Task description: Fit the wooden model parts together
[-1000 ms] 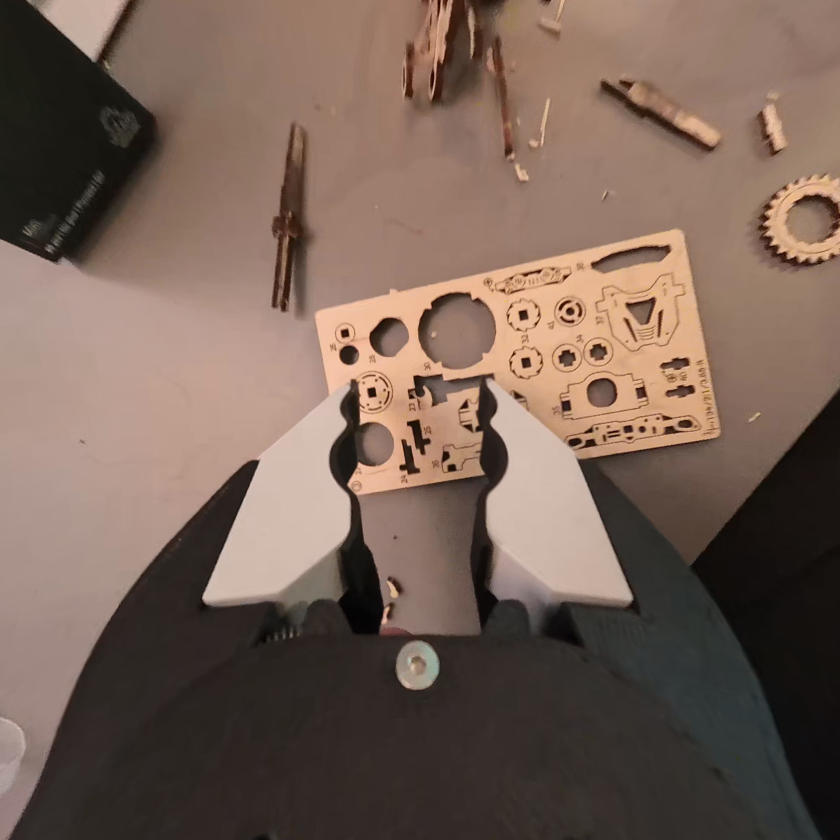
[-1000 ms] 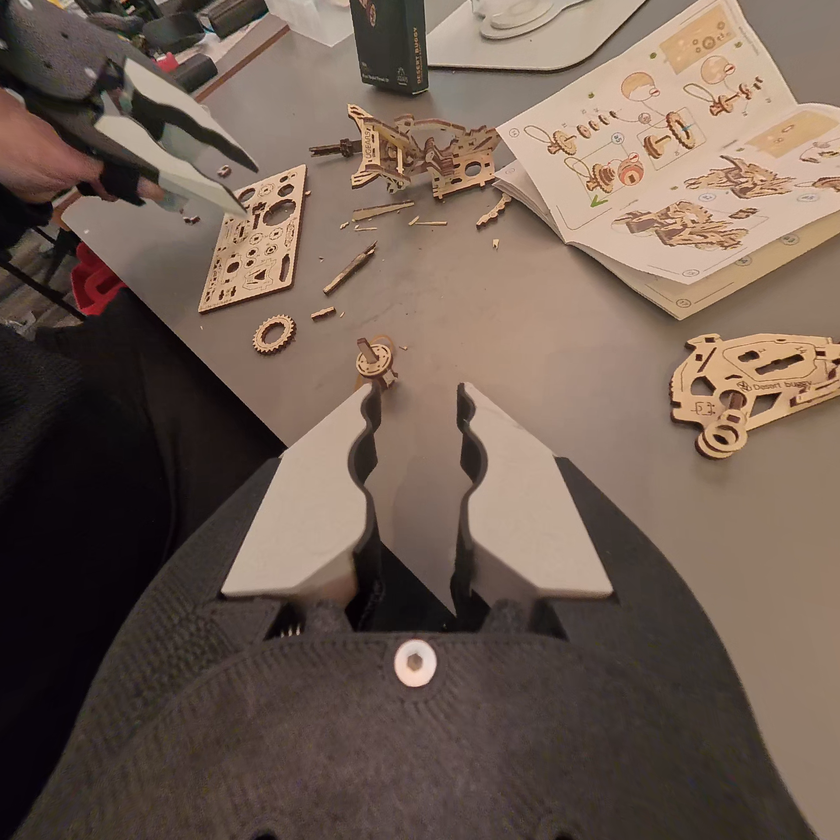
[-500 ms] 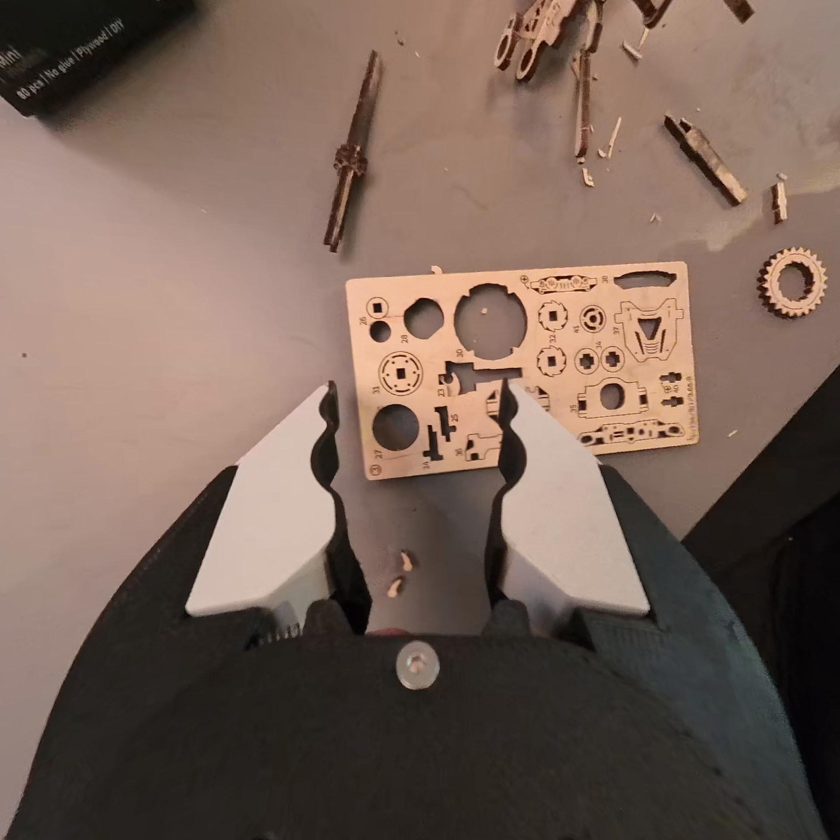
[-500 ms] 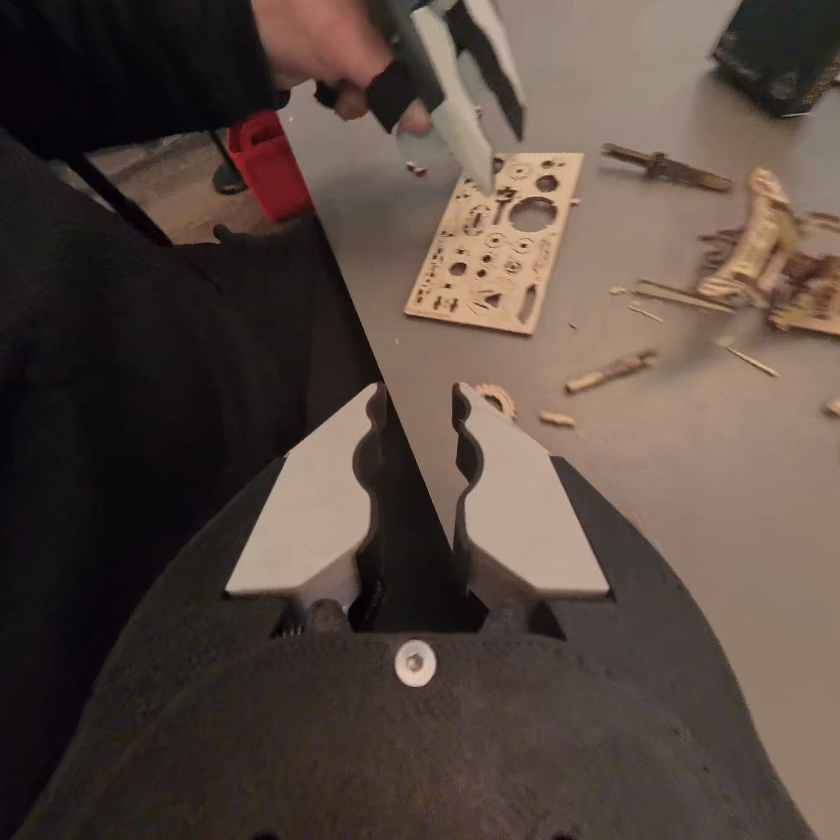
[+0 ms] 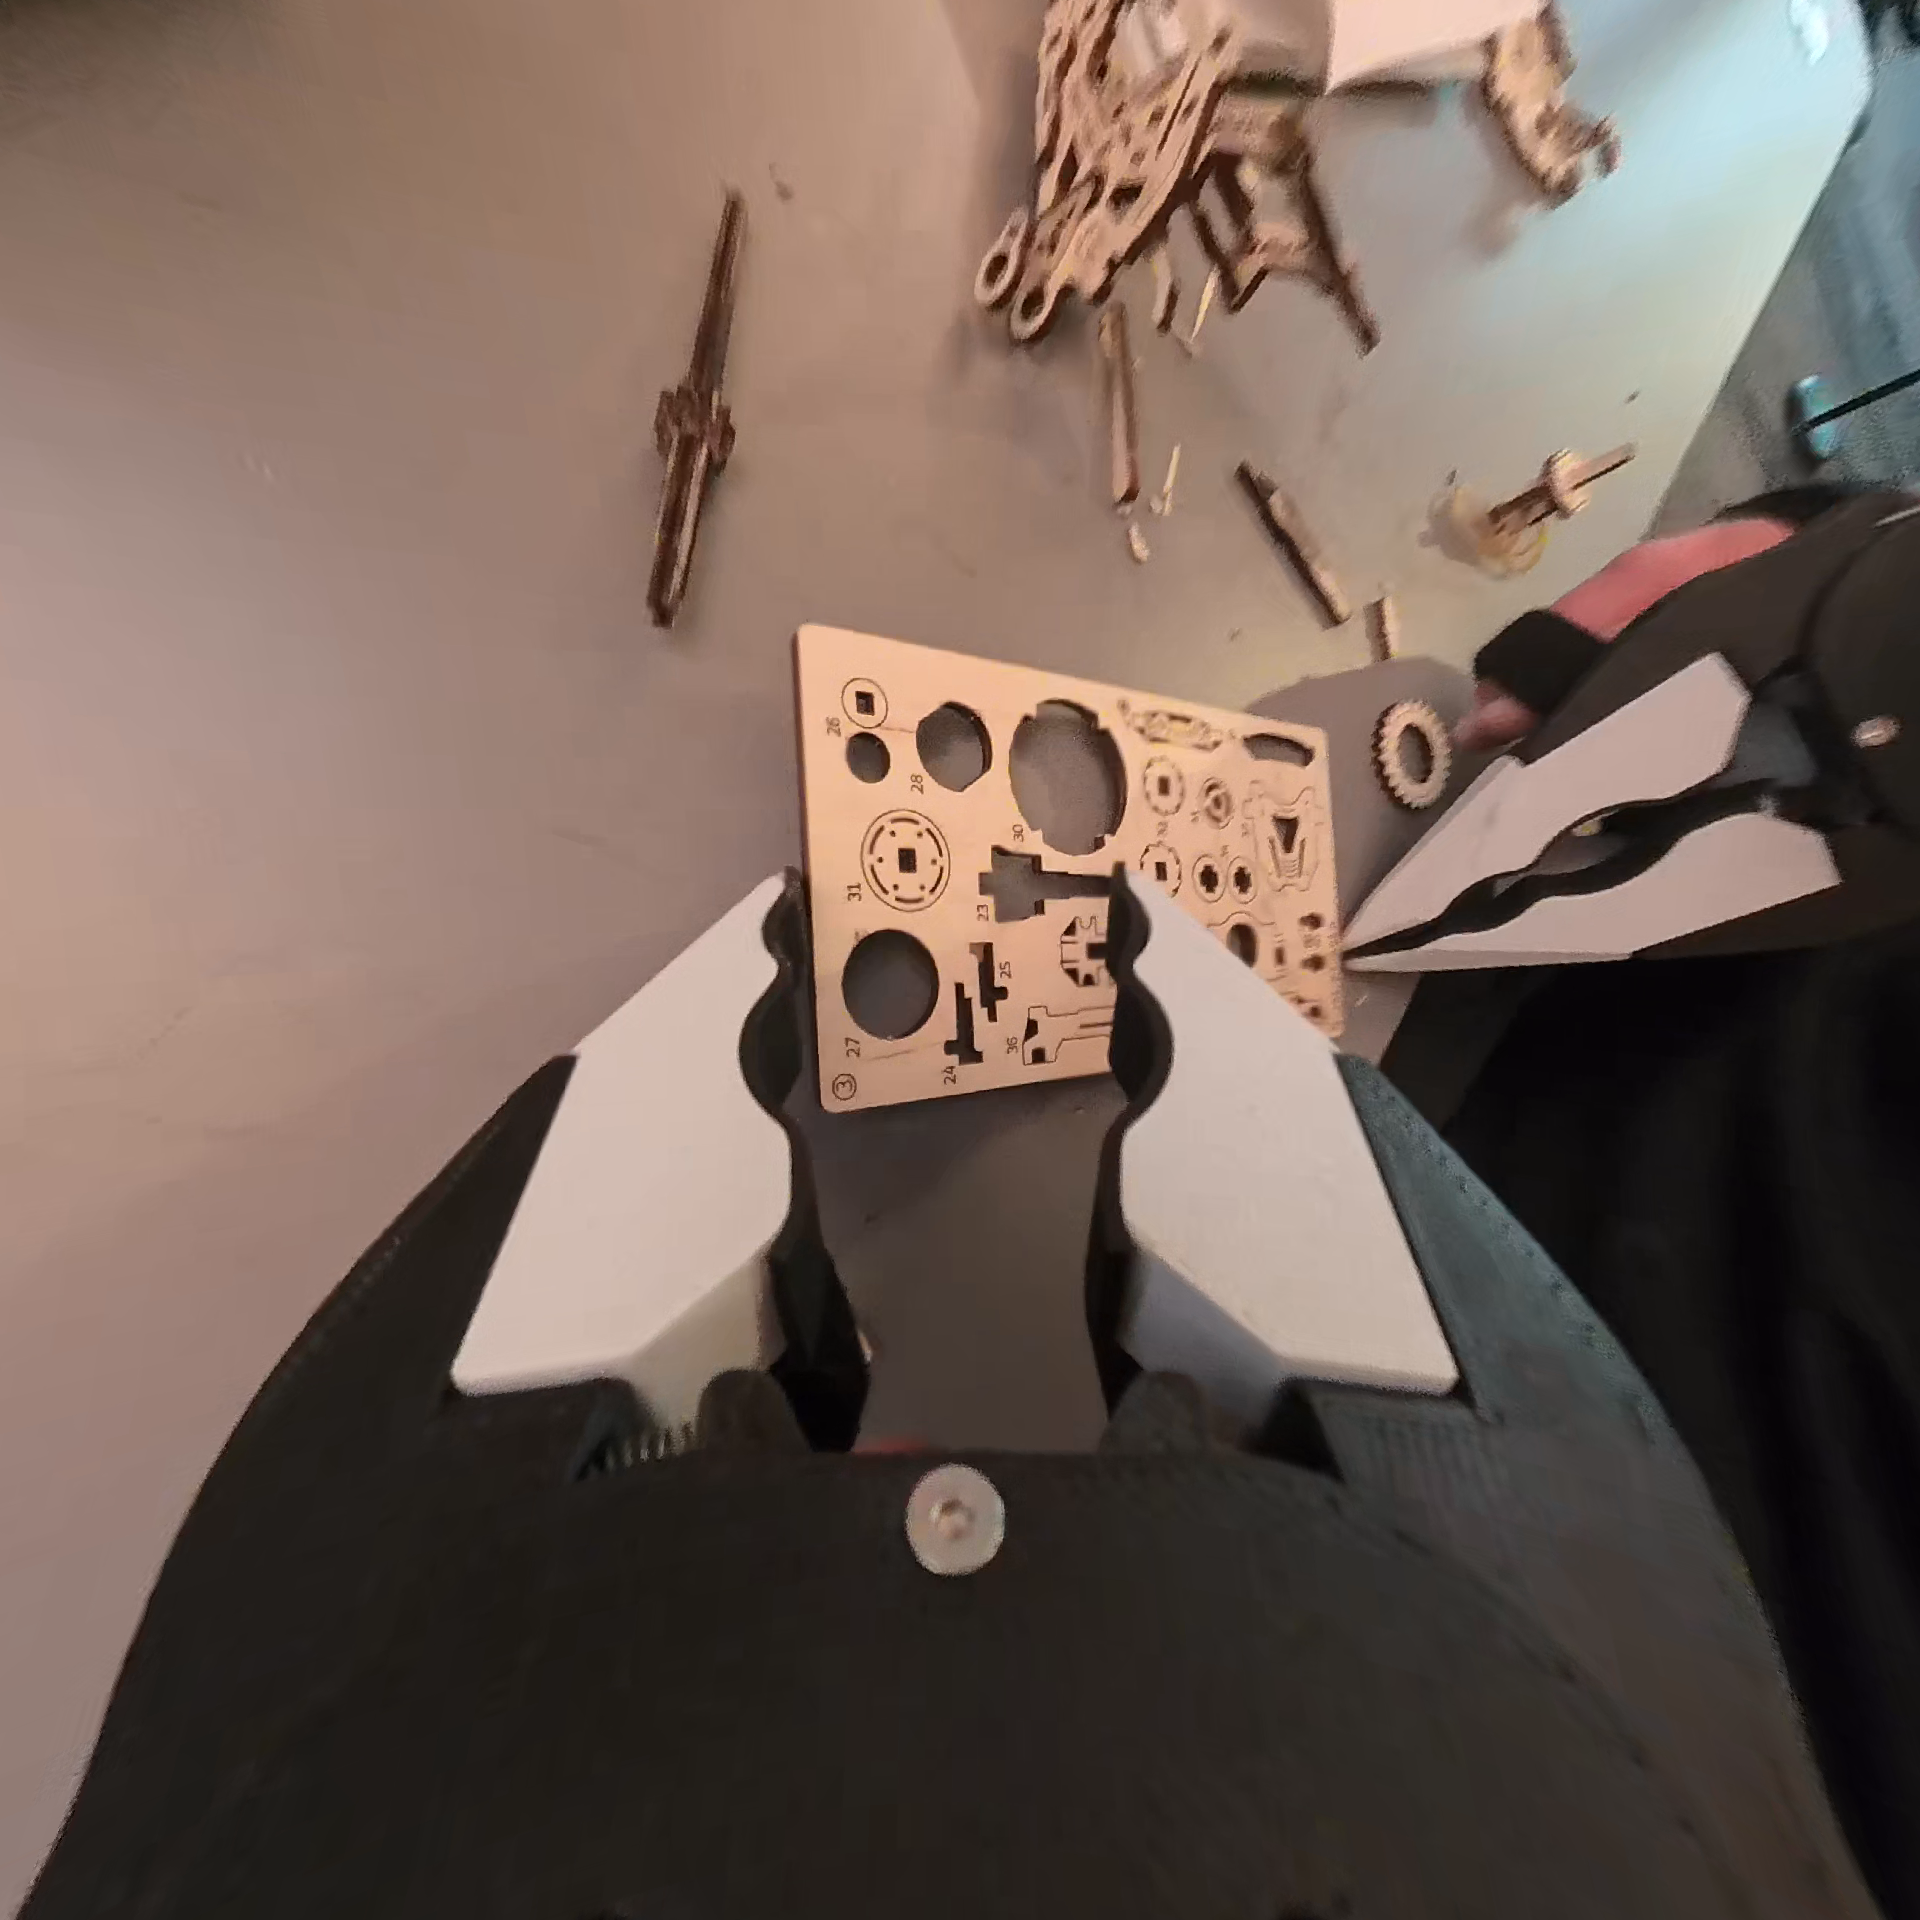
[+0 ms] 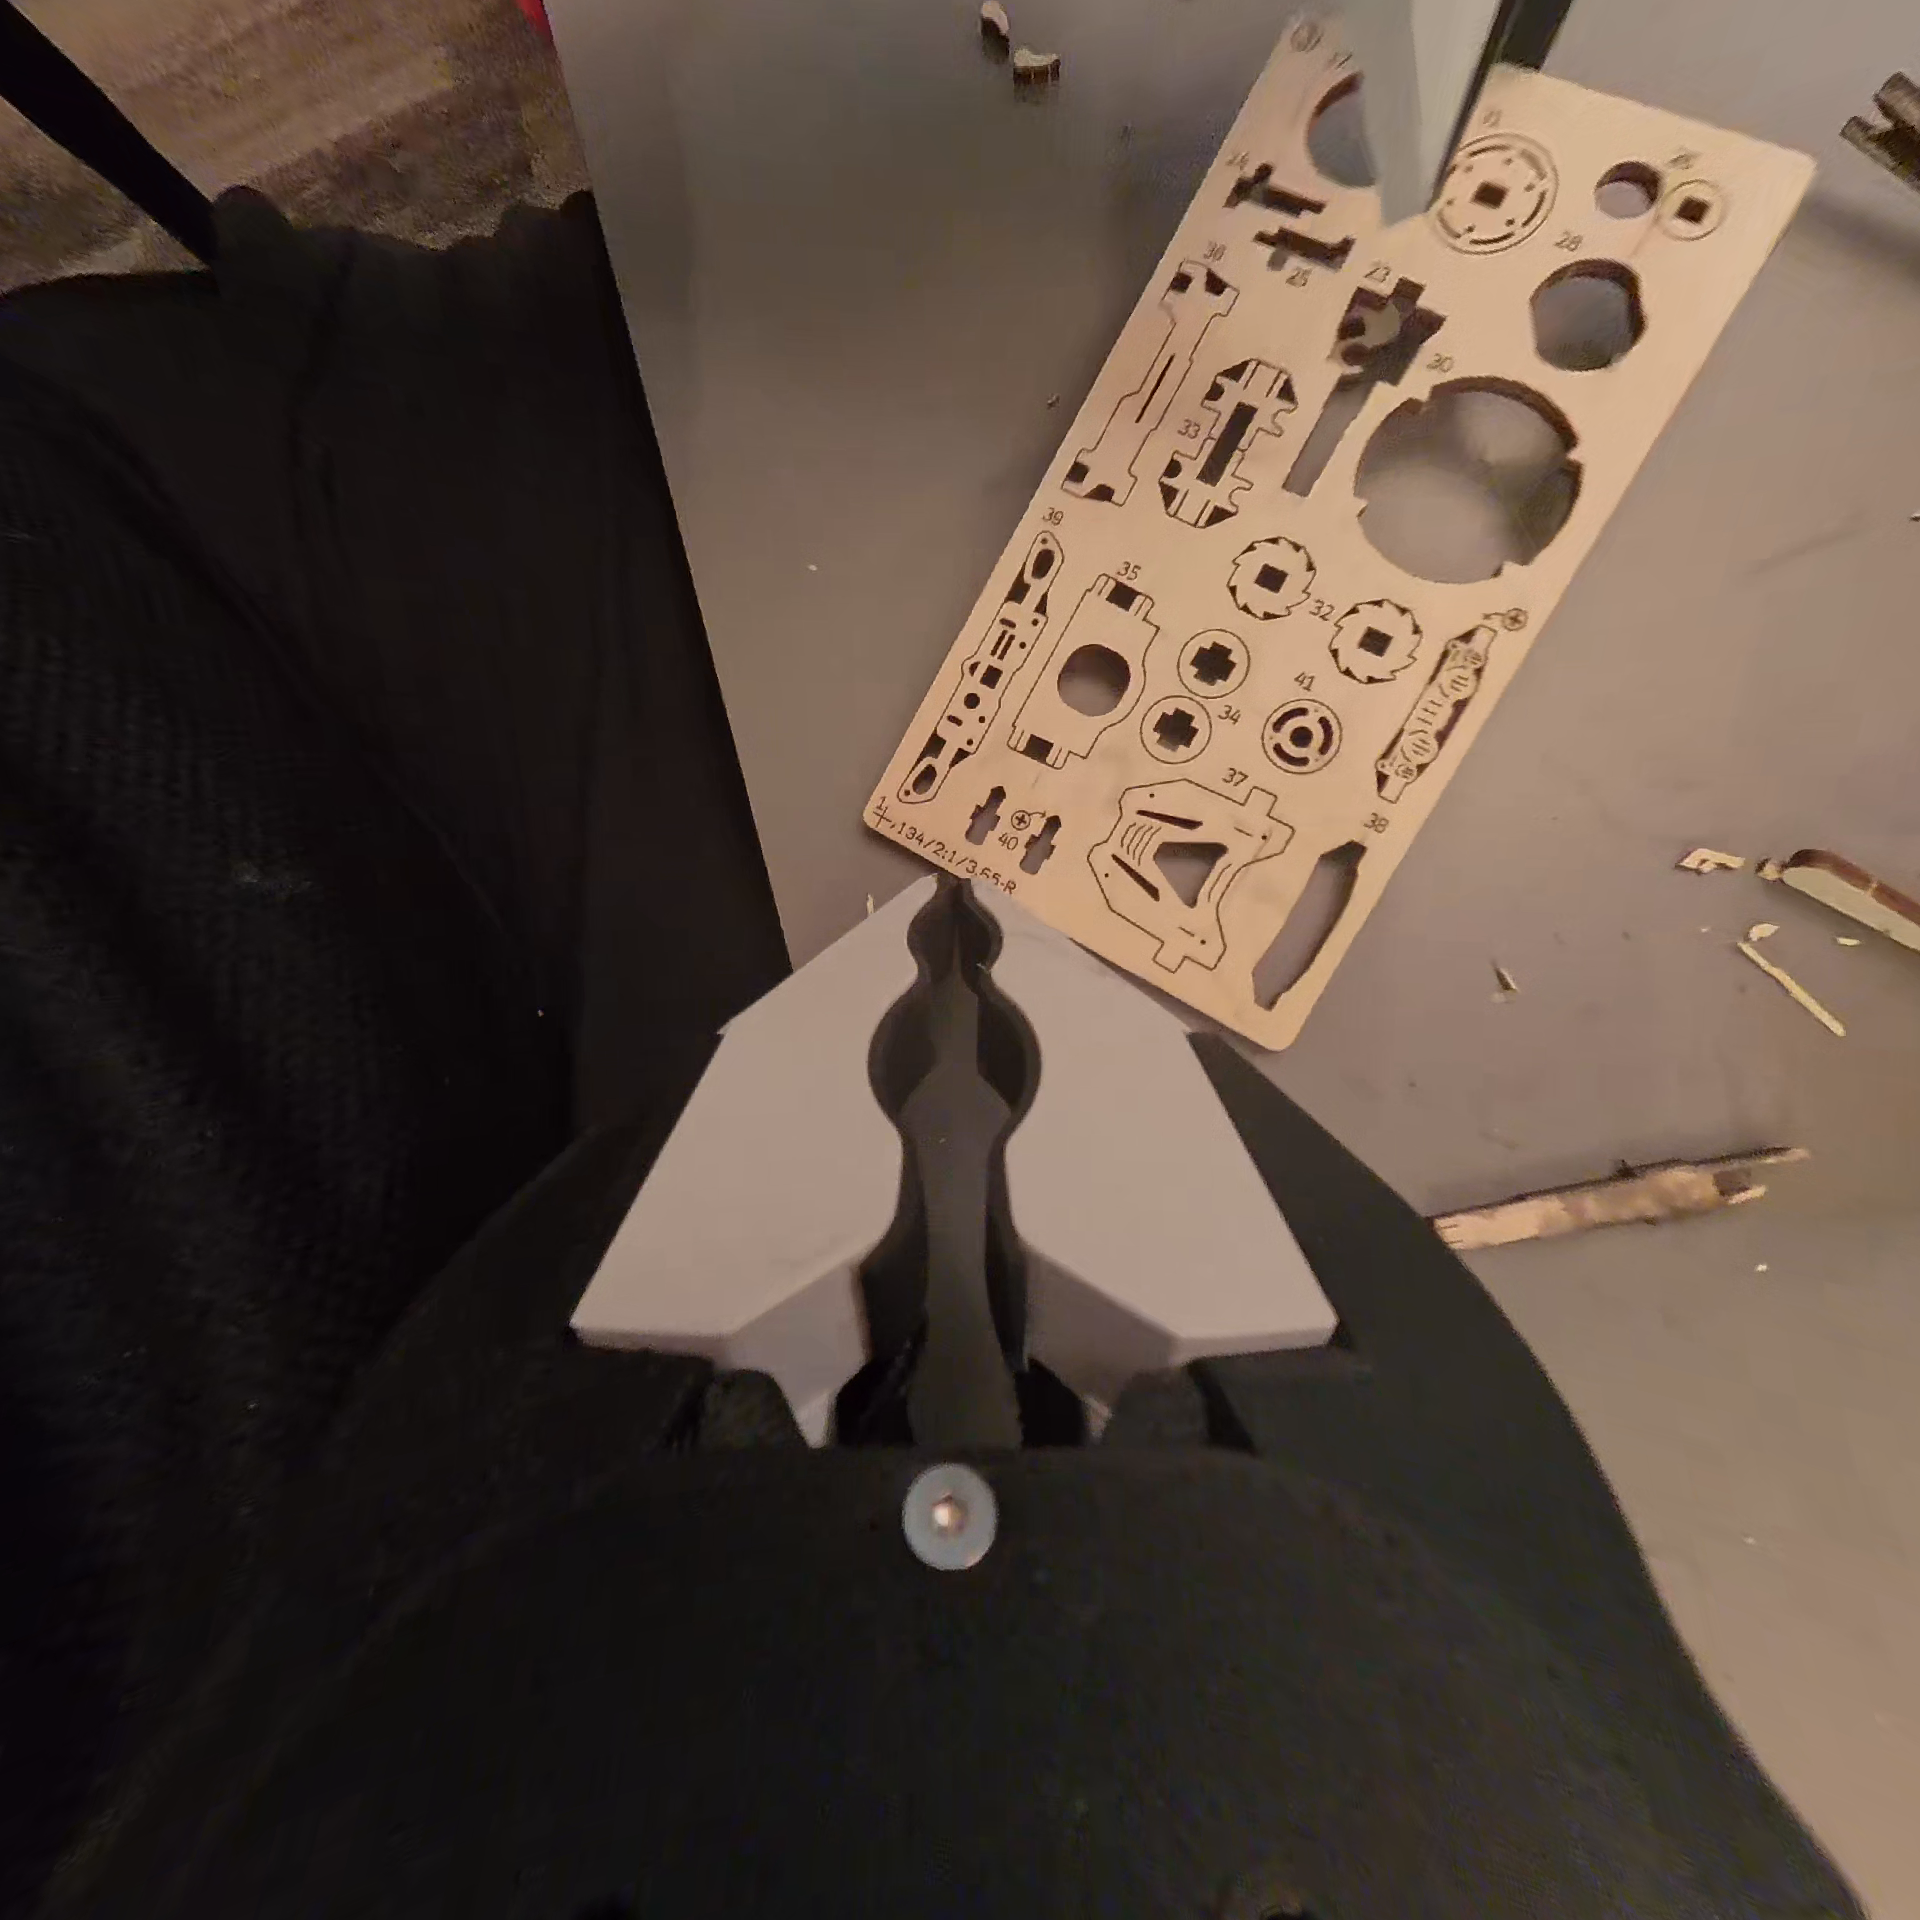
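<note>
Mostly numbered (engraved) parts sheet [image 6: 1382, 582] — right gripper [image 6: 951, 891] closed

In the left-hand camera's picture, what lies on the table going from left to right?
Dark wooden stick → punched wooden parts sheet → small gear wheel → the other tool, its tip at the sheet's right edge.

- The wooden model [image 5: 1174, 177] at the top of the left wrist view is blurry and cut off by the edge.
- The left tool [image 6: 1429, 94] is cut off at the top of the right wrist view.
- The right tool's [image 6: 951, 894] tips hide the wooden sheet's [image 6: 1340, 540] lower edge.
</note>
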The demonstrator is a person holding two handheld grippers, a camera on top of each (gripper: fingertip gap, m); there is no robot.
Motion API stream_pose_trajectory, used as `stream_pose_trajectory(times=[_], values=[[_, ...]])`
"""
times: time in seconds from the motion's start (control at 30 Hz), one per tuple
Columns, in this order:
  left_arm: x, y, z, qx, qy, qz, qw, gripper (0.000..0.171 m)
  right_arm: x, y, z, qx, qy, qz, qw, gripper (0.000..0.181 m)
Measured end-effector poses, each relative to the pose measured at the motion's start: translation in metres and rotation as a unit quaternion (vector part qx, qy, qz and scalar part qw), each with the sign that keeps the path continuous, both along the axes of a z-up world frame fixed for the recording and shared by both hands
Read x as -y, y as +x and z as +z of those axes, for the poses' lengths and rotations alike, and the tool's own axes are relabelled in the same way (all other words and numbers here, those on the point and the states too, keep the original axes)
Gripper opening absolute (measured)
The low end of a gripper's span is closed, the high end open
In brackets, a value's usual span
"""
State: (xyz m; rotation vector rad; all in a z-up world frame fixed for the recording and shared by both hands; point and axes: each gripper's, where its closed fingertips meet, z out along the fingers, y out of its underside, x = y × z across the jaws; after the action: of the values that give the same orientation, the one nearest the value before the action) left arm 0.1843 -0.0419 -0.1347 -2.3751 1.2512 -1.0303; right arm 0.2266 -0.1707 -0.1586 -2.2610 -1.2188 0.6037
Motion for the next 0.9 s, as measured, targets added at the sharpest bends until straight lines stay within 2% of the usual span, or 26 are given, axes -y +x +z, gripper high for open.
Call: stream_pose_trajectory(times=[0.1,0.17,0.27,0.4,0.5,0.57,0.67,0.73,0.8,0.9], values=[[-0.004,0.011,0.026,0.053,0.005,-0.008,0.999,0.049,0.0,0.0,0.0,0.006,0.015,-0.002,1.0,0.0],[-0.007,0.02,0.034,0.07,0.003,-0.019,0.997,0.046,-0.002,0.0,0.0,0.013,0.023,-0.004,1.0,0.0],[-0.011,0.038,0.028,0.054,0.012,-0.057,0.997,0.052,-0.003,0.0,0.0,0.019,0.029,-0.008,0.999,0.0],[-0.016,0.052,0.007,0.008,0.027,-0.099,0.995,0.055,-0.005,0.001,0.0,0.018,0.02,-0.013,1.0,0.0],[-0.018,0.053,0.005,0.016,0.025,-0.099,0.995,0.055,-0.006,0.003,-0.001,0.016,0.012,-0.022,1.0,0.0],[-0.022,0.047,0.009,0.016,0.05,-0.084,0.995,0.064,-0.009,0.007,-0.002,0.022,0.019,-0.027,0.999,0.0],[-0.012,0.026,0.013,-0.008,0.105,-0.084,0.991,0.052,-0.009,0.009,-0.002,0.018,0.014,-0.026,0.999,0.0],[0.001,0.01,0.003,-0.052,0.143,-0.096,0.984,0.049,-0.008,0.009,-0.002,0.013,0.013,-0.025,1.0,0.0],[0.02,0.005,-0.006,-0.068,0.147,-0.115,0.98,0.047,-0.007,0.009,-0.001,0.01,0.014,-0.023,1.0,0.0],[0.027,0.001,-0.022,-0.106,0.176,-0.127,0.97,0.039,-0.005,0.008,0.001,0.003,0.016,-0.021,1.0,0.0]])
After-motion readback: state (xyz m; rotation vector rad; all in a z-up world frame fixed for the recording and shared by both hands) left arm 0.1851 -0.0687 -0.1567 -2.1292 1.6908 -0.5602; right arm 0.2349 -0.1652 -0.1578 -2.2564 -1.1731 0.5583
